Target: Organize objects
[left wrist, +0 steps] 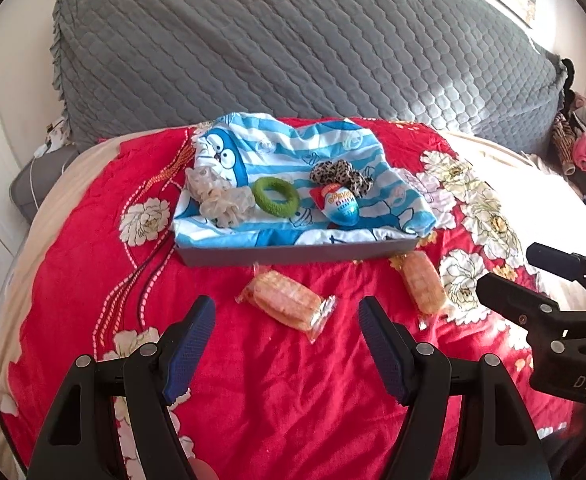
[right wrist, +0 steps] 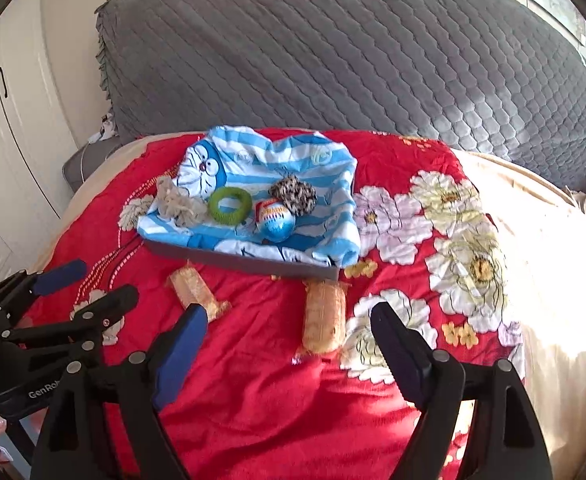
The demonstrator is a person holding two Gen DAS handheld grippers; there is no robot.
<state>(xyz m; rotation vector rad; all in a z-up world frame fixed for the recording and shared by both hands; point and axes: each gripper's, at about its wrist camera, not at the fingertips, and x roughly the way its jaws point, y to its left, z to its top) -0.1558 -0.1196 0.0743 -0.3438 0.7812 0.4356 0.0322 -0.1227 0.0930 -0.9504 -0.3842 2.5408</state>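
My left tongs [left wrist: 287, 320] and right tongs [right wrist: 289, 328] both gape wide, empty, above the red bedspread [left wrist: 253, 400]. Two wrapped cakes lie there — one [left wrist: 287, 306] before each [right wrist: 323, 316] — just short of the tray [left wrist: 293, 254].

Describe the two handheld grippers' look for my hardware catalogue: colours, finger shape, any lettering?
The left gripper and right gripper both have black frames with silver pivot pins and tapered fingers faced with textured blue pads. White lettering marks each body, partly cut off. No sleeve shows.
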